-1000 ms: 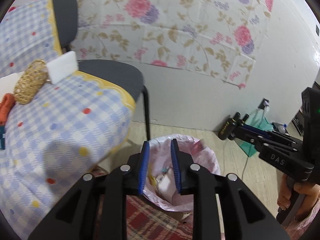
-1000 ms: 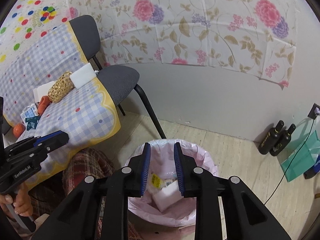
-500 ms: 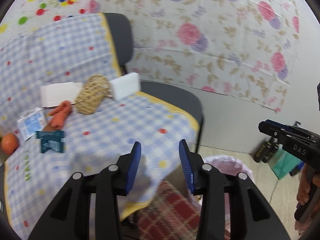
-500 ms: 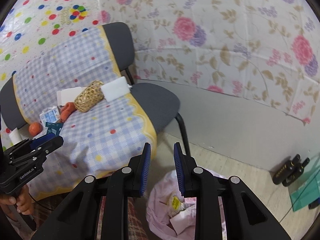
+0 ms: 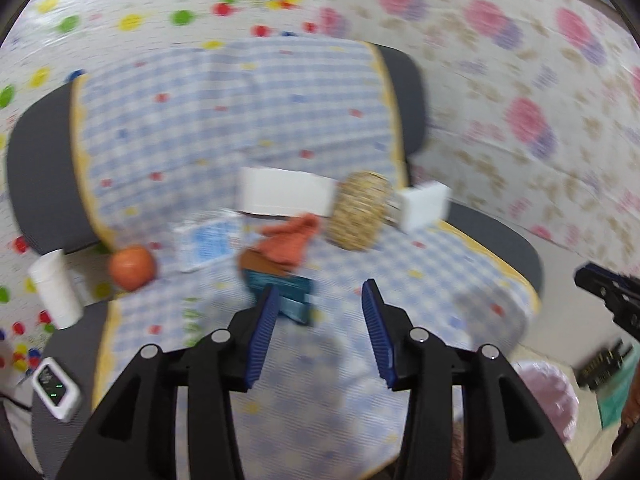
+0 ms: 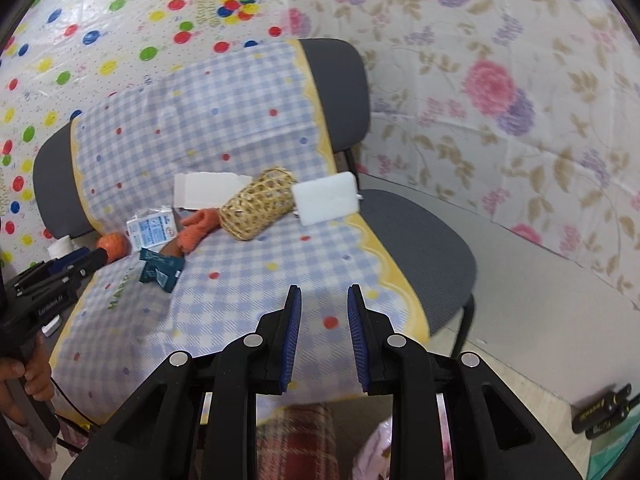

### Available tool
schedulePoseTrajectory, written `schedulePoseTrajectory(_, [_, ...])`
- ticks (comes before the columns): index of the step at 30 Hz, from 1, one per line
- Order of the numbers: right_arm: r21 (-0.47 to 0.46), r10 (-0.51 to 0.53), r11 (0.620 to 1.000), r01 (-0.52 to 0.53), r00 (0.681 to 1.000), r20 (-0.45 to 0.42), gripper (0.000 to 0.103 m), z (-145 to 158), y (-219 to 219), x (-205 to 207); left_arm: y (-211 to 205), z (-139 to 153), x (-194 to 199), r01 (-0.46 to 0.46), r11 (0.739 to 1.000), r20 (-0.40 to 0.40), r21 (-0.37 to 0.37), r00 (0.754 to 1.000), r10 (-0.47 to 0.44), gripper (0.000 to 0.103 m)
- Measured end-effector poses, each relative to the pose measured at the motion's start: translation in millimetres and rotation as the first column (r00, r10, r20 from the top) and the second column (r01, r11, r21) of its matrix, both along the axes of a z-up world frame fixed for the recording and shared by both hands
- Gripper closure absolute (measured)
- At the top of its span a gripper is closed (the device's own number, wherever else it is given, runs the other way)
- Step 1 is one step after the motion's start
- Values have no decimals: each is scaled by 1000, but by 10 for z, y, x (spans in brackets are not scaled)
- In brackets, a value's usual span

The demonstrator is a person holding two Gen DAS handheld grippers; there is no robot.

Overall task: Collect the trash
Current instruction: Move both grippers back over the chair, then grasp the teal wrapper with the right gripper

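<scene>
Wall covering [image 6: 500, 92]: floral sheet on the right part of the wall, polka-dot sheet on the left part.
Chairs [image 6: 420, 236]: 2 grey chairs side by side against the wall, seats facing the cameras.
Checked cloth [image 6: 248, 280]: blue-and-white check with a yellow scalloped border, draped over the backs and seats of both chairs; all loose items lie on it.
Trash bin [image 5: 548, 396]: lined with a pink bag, on the floor below the right front corner of the cloth; only its rim shows in the left wrist view.
Left gripper [image 5: 320, 328]: empty, blue pads set wide apart, hovering over the front of the cloth and pointing at the teal wrapper. This view is motion-blurred.
Right gripper [image 6: 320, 332]: empty, pads parted with a narrower gap, above the front edge of the cloth, well apart from the items.
White card [image 6: 208, 190]: flat at the back of the seat, against the cloth.
Woven basket [image 6: 256, 208]: lying on its side, between the white card and the white foam block.
White foam block [image 6: 326, 198]: just right of the basket, at the cloth's yellow border.
Orange cloth [image 6: 200, 228]: crumpled, touching the basket's left end.
Carton [image 6: 152, 230]: small, blue and white, left of the orange cloth.
Teal wrapper [image 6: 160, 270]: crumpled trash in front of the carton, nearest item to the left gripper.
Orange fruit [image 6: 114, 244]: left of the carton, near the cloth edge.
</scene>
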State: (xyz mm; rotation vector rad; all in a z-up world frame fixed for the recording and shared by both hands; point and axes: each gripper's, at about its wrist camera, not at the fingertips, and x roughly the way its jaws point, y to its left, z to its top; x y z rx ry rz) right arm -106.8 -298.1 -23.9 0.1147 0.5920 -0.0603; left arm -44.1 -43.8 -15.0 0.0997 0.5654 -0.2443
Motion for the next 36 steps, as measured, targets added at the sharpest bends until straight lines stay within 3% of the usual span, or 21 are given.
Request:
schedulePoseTrajectory(5, [8, 67, 998, -67, 998, 2, 77, 39, 211, 341, 430, 154, 194, -141, 990, 41, 3, 989, 141, 51])
schedulePoseTrajectory(10, [20, 153, 988, -153, 988, -12, 76, 15, 471, 666, 724, 153, 296, -189, 982, 19, -1, 982, 189, 50])
schedulePoseTrajectory(13, [21, 220, 975, -219, 975, -32, 62, -34, 680, 863, 852, 59, 360, -206, 979, -18, -6, 978, 206, 50])
schedulePoseTrajectory(23, [8, 414, 909, -417, 900, -138, 48, -405, 1455, 1408, 1150, -293, 607, -257, 966, -94, 4, 962, 256, 47])
schedulePoseTrajectory(31, [17, 488, 868, -496, 849, -203, 52, -658, 1833, 1790, 1377, -32, 761, -318, 948, 12, 34, 948, 318, 47])
schedulePoseTrajectory(34, [5, 495, 862, -507, 839, -225, 54, -739, 1905, 1891, 1419, -5, 841, -311, 950, 5, 11, 950, 311, 46])
schedulePoseTrajectory(36, [-2, 497, 859, -513, 833, -244, 62, -796, 1940, 1944, 1409, -60, 898, -304, 952, -11, 17, 952, 305, 46])
